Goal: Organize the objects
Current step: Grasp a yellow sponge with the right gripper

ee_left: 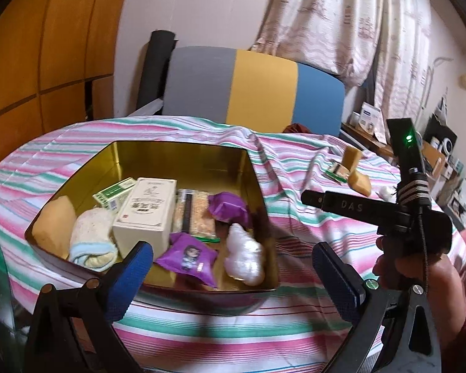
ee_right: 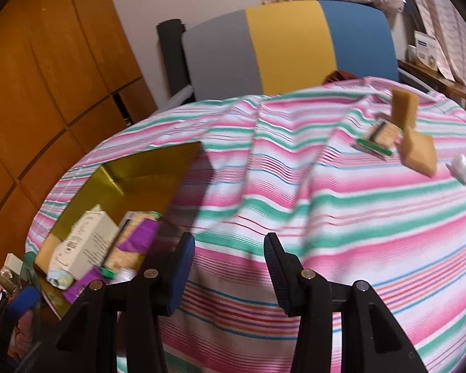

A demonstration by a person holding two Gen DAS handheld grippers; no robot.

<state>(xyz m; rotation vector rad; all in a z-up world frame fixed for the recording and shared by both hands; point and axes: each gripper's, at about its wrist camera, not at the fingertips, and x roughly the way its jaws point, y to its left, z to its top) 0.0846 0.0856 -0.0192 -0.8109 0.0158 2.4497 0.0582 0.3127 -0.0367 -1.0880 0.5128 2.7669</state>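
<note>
We held the left gripper (ee_left: 230,275) spread and empty over the gold tin (ee_left: 183,155), which held packets and a towel. Our right gripper (ee_right: 228,272) stood slightly apart, gripping nothing, above the striped cloth (ee_right: 326,205); two sponges (ee_right: 418,152) lay near its far edge

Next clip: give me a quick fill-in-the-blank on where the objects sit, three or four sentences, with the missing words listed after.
1. The cream carton lies inside the gold ____.
2. The two purple packets lie ____ the tin.
3. The tan sponges sit on the ____ cloth, outside the tin.
4. Between the fingers of the right hand-held gripper there is ____.

Missing words: tin; inside; striped; nothing
</note>
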